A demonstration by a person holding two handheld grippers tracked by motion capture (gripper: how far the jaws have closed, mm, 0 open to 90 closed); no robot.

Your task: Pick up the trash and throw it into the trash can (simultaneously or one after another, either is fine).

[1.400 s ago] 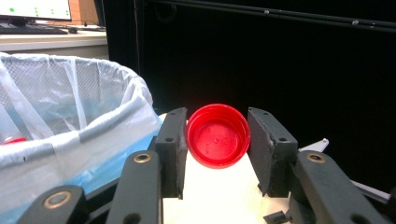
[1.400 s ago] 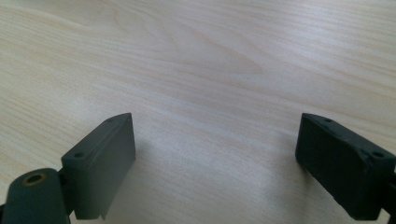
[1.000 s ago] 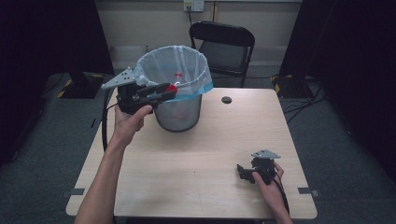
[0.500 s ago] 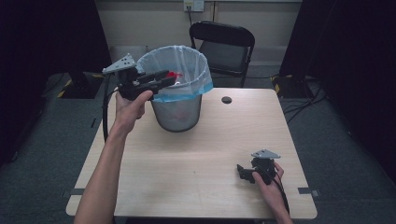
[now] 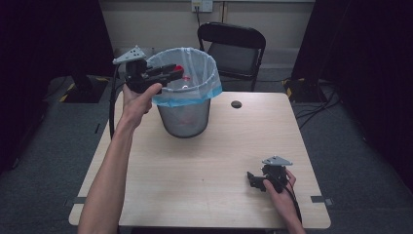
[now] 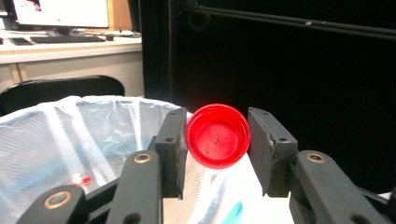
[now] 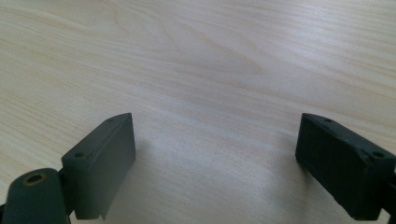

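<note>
Over the lined bin point(image 5: 185, 97), the left gripper point(image 6: 217, 140) pinches a round red cap point(image 6: 217, 136), hollow side showing.

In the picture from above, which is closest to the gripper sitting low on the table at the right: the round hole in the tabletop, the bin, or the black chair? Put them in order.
From the right gripper, near the table's front right:
1. Round hole, mid-table toward the back edge.
2. Bin, back left on the table, lined with a bag.
3. Black chair, on the floor beyond the table.
</note>
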